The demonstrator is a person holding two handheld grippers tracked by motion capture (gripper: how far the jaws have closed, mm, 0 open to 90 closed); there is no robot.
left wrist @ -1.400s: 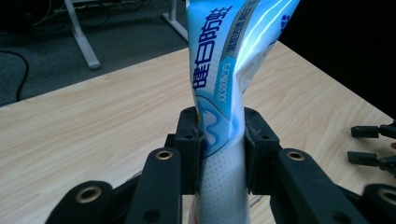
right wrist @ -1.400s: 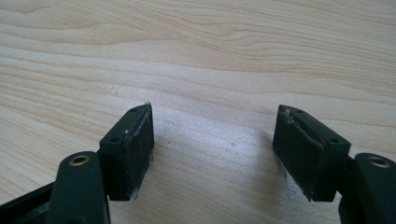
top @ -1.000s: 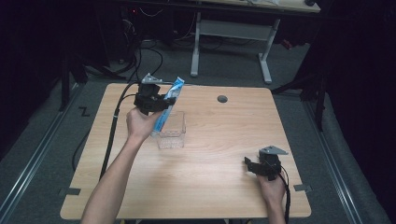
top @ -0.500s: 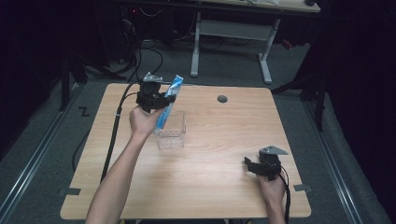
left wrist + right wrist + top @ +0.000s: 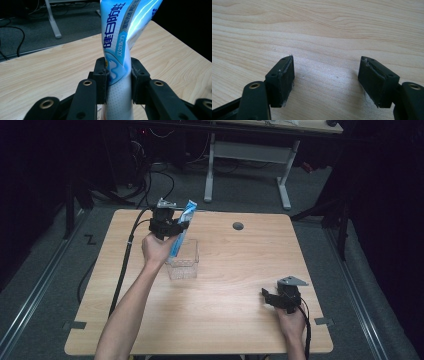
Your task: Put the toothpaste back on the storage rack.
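Left gripper (image 5: 117, 75): clamped on blue-and-white toothpaste tube (image 5: 182, 227), unchanged, over clear plastic box (image 5: 183, 262). Right gripper (image 5: 325, 82): jaws spread, unmoved on wooden table (image 5: 240, 270).

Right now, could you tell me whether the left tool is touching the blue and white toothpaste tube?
Touching: the left gripper view shows the left tool with both jaws pressed against the blue and white toothpaste tube.

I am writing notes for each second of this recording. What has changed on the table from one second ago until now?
Almost nothing. The left claw stays shut on the blue toothpaste tube, whose lower end stands in the clear plastic box; the tube's lean looks about the same. The right claw stays open near the wooden table's right front corner.
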